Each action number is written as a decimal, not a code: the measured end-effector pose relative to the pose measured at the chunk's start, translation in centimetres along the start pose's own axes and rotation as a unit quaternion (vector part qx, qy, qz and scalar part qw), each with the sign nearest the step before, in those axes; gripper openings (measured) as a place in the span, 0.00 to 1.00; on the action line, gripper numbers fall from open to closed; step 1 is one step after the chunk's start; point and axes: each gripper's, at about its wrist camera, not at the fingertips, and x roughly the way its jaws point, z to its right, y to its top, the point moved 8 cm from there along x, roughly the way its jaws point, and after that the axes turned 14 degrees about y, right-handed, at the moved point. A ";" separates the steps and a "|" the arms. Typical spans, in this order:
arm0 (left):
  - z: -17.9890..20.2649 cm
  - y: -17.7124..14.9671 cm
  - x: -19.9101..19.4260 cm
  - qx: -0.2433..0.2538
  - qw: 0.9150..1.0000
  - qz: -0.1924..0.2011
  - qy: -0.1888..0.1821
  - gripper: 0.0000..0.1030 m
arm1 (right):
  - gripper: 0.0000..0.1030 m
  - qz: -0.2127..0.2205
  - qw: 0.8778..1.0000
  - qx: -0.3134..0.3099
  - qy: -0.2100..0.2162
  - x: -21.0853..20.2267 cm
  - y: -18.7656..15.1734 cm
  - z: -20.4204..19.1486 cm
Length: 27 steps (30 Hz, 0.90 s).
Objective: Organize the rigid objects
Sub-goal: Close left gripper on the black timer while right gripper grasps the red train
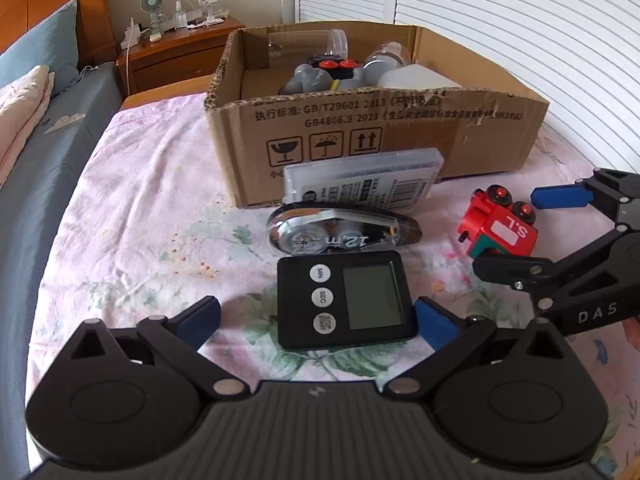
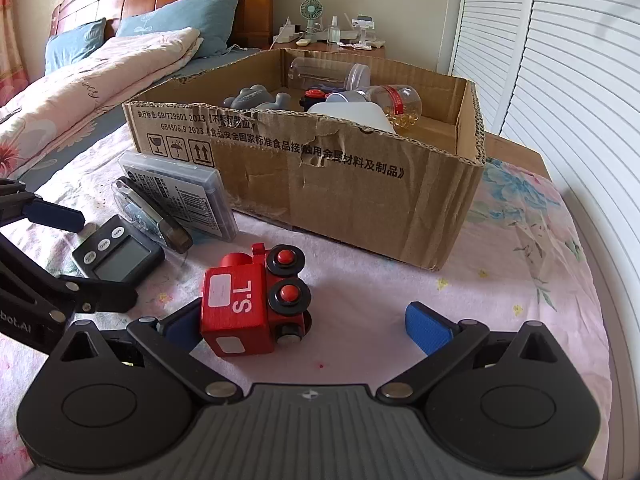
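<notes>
A black digital timer (image 1: pixel 346 300) (image 2: pixel 118 258) lies flat on the floral sheet between the blue pads of my open left gripper (image 1: pixel 318 320). Beyond it lie a correction tape dispenser (image 1: pixel 340 230) (image 2: pixel 154 216) and a clear plastic case (image 1: pixel 362 180) (image 2: pixel 180 192) leaning on the cardboard box (image 1: pixel 360 132) (image 2: pixel 320 176). A red toy train (image 1: pixel 498 228) (image 2: pixel 256 304) lies on its side between the spread fingers of my open right gripper (image 2: pixel 304 326) (image 1: pixel 520 232), close to the left pad.
The box holds a clear jar (image 2: pixel 328 74), a grey toy (image 2: pixel 256 98), a white container (image 2: pixel 352 116), a capsule bottle (image 2: pixel 396 106) and another wheeled toy (image 1: pixel 334 66). Pillows (image 2: pixel 180 20) and a nightstand (image 1: pixel 176 50) stand behind; shutters (image 2: pixel 580 80) line the right.
</notes>
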 end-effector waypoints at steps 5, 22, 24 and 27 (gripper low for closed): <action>-1.1 -0.3 -0.1 0.002 1.000 0.009 -0.001 0.97 | 1.00 0.008 1.000 -0.003 0.001 0.0 -0.2 0.0; 0.0 -0.4 -1.5 0.032 0.998 0.032 -0.039 0.67 | 1.00 0.001 1.000 -0.005 0.003 0.0 -0.4 -0.1; -0.4 -0.9 -1.8 0.037 0.998 0.030 -0.042 0.67 | 1.00 -0.006 1.000 -0.008 0.007 0.0 -0.4 -0.2; -0.9 -1.4 -2.2 0.038 0.998 0.028 -0.044 0.67 | 1.00 -0.021 0.999 -0.016 0.018 0.2 -0.2 -0.5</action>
